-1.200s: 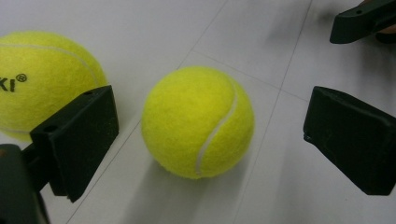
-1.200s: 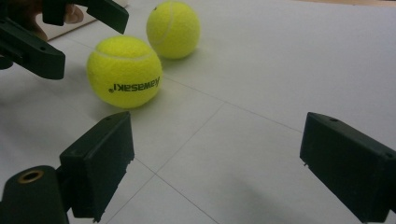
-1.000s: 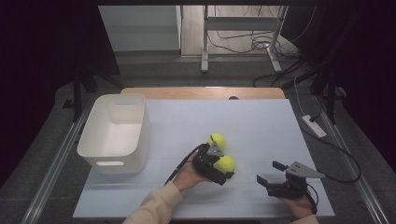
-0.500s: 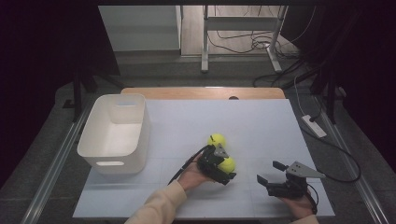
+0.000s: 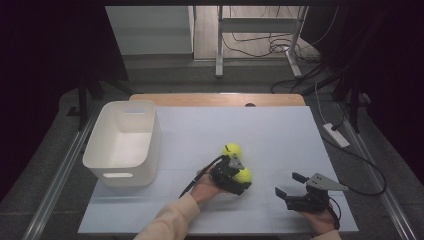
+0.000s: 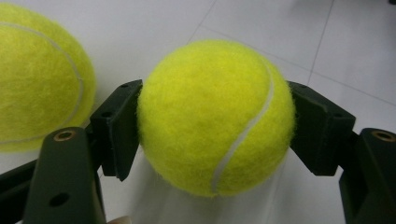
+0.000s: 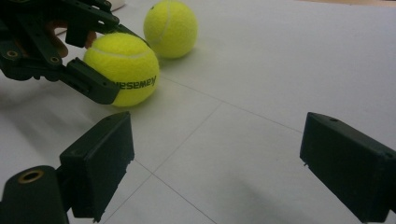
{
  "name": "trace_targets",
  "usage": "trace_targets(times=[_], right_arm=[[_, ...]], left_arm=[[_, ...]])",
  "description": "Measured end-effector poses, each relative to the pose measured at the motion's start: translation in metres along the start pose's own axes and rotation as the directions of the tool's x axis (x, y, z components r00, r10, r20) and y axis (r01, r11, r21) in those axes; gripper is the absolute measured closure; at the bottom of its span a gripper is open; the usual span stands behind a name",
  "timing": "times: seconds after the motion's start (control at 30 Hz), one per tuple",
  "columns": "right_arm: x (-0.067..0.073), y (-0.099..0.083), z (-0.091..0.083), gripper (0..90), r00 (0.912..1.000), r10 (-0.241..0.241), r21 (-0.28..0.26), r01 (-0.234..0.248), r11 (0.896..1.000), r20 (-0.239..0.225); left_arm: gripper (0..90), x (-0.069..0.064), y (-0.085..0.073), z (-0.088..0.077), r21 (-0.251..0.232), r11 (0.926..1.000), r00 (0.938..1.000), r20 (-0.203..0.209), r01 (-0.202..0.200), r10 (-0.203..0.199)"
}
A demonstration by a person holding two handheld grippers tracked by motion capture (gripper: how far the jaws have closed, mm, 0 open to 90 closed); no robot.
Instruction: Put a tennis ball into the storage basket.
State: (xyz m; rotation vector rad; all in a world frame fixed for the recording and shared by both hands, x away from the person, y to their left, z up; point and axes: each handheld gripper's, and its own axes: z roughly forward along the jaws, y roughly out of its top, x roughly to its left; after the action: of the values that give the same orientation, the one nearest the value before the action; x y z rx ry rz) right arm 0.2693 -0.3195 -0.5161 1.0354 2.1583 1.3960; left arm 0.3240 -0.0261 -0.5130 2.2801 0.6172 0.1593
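Two yellow tennis balls lie near the middle of the white table top. My left gripper (image 5: 239, 177) is shut on the nearer tennis ball (image 6: 215, 116); its jaws have just been closing, and both pads (image 6: 117, 126) now press the ball's sides. The held ball (image 5: 244, 174) still rests on the surface. The second tennis ball (image 5: 231, 150) lies loose just beyond it, and also sits at the left edge of the left gripper view (image 6: 37, 74). My right gripper (image 7: 215, 163) stands open over bare surface to the right (image 5: 289, 184), apart from both balls.
A white plastic bin (image 5: 125, 140) stands empty at the left of the table. The white sheet (image 5: 280, 130) runs bare to the right and far side, ending at a wooden strip (image 5: 215, 99). A cable and power strip (image 5: 336, 135) lie off the right edge.
The left gripper's jaws have closed onto the nearer ball, which earlier sat between open jaws. The right gripper has not moved.
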Motion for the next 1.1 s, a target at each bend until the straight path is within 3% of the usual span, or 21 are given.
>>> trace_targets(times=[0.37,0.5,0.8,1.1], right_arm=[[0.001,0.000,0.000,9.7,1.0000,0.001,0.002,-0.001,1.000,0.004],[0.002,0.000,0.001,9.8,1.0000,-0.001,0.006,0.001,1.000,0.002],[0.003,0.001,0.001,9.8,1.0000,0.002,0.002,-0.002,1.000,0.001],[0.003,0.001,0.000,9.7,1.0000,0.004,0.000,-0.004,1.000,0.002]], left_arm=[[26.8,-0.003,-0.008,-0.023,-0.078,0.9969,0.9999,-0.011,0.011,-0.012],[26.8,-0.001,-0.014,-0.032,-0.094,0.9949,0.9993,0.012,0.036,-0.035],[26.8,0.003,-0.024,-0.054,-0.136,0.9899,0.9988,-0.021,0.042,-0.045],[26.8,0.005,-0.028,-0.065,-0.158,0.9868,0.9981,-0.043,0.036,-0.043]])
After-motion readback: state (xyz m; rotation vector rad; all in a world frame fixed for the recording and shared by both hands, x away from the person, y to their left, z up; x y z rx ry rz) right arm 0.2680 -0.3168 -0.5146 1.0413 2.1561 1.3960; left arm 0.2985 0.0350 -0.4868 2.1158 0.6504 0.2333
